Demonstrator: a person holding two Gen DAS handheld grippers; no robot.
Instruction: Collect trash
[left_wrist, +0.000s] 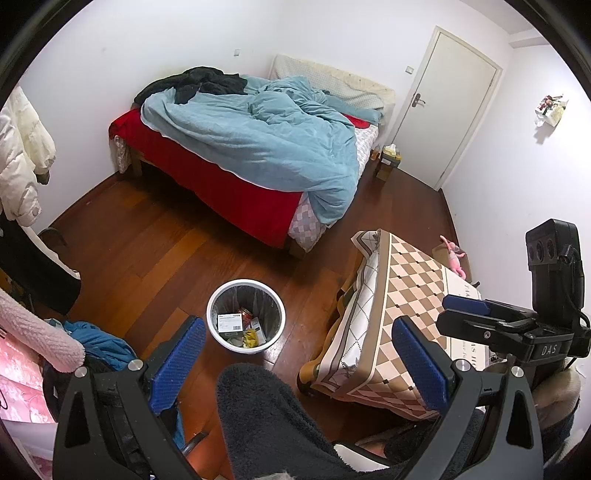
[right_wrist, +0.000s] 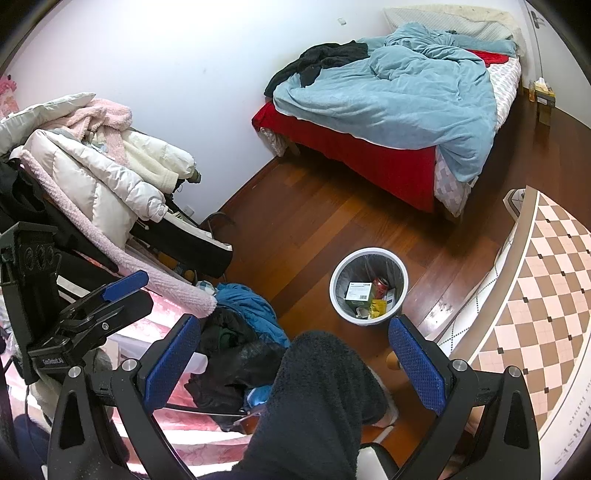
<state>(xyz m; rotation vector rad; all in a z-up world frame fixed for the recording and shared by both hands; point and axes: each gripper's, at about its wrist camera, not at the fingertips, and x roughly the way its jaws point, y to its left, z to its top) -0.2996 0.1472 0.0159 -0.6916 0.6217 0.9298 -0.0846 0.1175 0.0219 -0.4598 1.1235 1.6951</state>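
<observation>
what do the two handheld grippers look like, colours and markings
Left gripper and right gripper: black plastic frames with silver screws, two angled fingers faced with textured blue pads. White lettering marks the right gripper's body; a black cable runs behind it.

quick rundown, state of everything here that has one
left gripper: open, empty
right gripper: open, empty
bin: upright on the floor, lined, partly filled with boxes, a can and wrappers
door: shut
bed: unmade, blue duvet rumpled, dark clothes on it
table: covered with a checked cloth
white jacket: heaped on a pile of clothes
</observation>
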